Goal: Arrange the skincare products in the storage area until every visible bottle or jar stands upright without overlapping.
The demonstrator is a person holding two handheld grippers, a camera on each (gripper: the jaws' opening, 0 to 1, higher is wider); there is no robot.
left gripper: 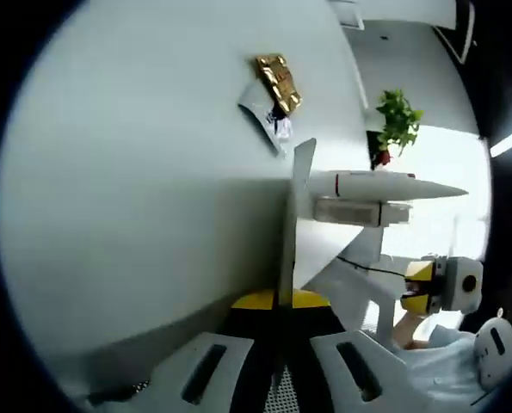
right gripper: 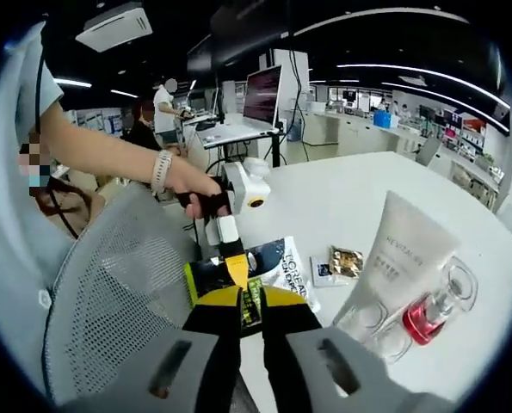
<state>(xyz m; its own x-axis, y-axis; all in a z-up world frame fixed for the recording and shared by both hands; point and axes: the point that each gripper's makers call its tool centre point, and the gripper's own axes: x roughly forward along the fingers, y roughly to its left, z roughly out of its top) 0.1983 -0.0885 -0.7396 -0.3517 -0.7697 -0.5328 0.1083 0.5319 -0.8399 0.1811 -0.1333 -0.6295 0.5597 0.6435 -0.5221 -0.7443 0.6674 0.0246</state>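
A black-and-white sachet (right gripper: 281, 262) hangs over the white table (right gripper: 359, 198), and my right gripper (right gripper: 249, 308) has its yellow pads shut on the lower edge. My left gripper (right gripper: 235, 268), held by a hand, grips its upper left edge. In the left gripper view the sachet (left gripper: 288, 224) is edge-on between the shut pads of my left gripper (left gripper: 281, 299), and the right gripper (left gripper: 428, 288) reaches in from the right. A white tube (right gripper: 402, 254) stands cap-down beside a small glass bottle of red liquid (right gripper: 428, 320) and a clear jar (right gripper: 367, 323). The tube (left gripper: 376, 184) is also visible.
A gold packet (right gripper: 347, 261) lies on a white sachet (right gripper: 323, 277) near the tube; the packet (left gripper: 278, 82) also shows on the table (left gripper: 152, 172). A grey mesh chair (right gripper: 109, 301) stands at the left. A potted plant (left gripper: 398, 120) and a monitor (right gripper: 262, 95) stand farther off.
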